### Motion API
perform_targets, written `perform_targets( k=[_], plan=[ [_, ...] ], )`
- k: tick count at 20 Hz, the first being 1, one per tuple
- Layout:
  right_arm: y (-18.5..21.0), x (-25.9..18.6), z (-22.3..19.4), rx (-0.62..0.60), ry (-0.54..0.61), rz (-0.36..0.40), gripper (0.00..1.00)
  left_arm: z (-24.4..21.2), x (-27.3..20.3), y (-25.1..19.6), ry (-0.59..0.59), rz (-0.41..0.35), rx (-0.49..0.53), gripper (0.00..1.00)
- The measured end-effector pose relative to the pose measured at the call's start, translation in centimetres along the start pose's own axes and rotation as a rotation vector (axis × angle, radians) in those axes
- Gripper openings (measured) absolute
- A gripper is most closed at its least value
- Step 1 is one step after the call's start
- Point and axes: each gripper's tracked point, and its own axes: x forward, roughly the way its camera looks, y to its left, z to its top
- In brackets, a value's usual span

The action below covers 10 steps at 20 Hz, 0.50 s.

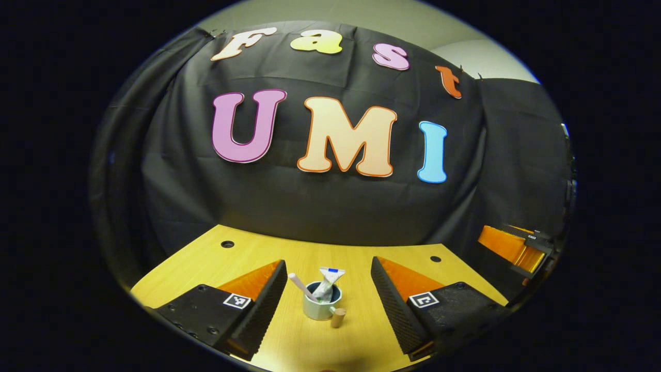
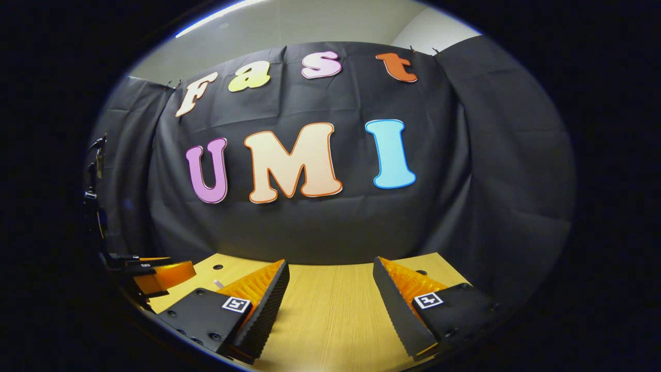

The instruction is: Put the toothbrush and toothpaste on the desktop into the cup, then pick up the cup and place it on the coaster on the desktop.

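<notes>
In the left gripper view a small pale cup (image 1: 320,309) with a stubby wooden handle (image 1: 338,317) stands upright on the yellow wooden desktop (image 1: 356,336). A toothbrush (image 1: 301,285) leans out of it to the left. A crumpled toothpaste tube (image 1: 328,281) stands in it. My left gripper (image 1: 328,262) is open, and the cup shows between its fingers with a gap on each side. My right gripper (image 2: 330,262) is open over bare desktop (image 2: 330,310), holding nothing. A small white tip (image 2: 218,283) peeks out beside its left finger.
The black cloth wall closes the desk's far edge. Round holes (image 1: 227,244) (image 1: 435,259) sit near the desk's back corners. The right gripper (image 1: 516,248) shows at the far right of the left gripper view, and the left gripper (image 2: 155,273) at the far left of the right gripper view.
</notes>
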Motion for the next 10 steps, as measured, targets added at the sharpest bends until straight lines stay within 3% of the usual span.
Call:
perform_targets(
  k=[10],
  plan=[
    [-0.9, -0.5, 2.9, 0.068, -0.112, 0.004, 0.98, 3.2, -1.1, 1.2, -0.054, 0.031, 0.009, 0.94]
  ],
)
